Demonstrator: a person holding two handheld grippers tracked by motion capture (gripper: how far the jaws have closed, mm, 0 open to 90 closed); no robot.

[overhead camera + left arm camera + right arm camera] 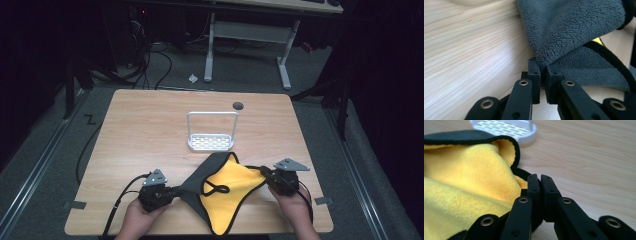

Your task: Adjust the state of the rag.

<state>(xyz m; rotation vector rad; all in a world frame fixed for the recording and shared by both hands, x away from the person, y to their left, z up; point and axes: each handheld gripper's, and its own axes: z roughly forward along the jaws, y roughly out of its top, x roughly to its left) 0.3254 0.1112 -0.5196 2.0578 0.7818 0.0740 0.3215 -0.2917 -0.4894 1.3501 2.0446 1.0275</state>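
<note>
Lying near the front edge of the light wooden bench (150, 125), a soft cloth, grey on one side and yellow on the other with black trim (227, 187), is stretched between two grippers. The left gripper (175, 192) has its fingers (534, 75) pinching the cloth's grey fold — the right gripper (264, 175) has its fingers (534, 187) pressed onto the black-trimmed corner. A white slotted plastic stand with a wire handle (212, 142) sits just behind, mid-bench.
</note>
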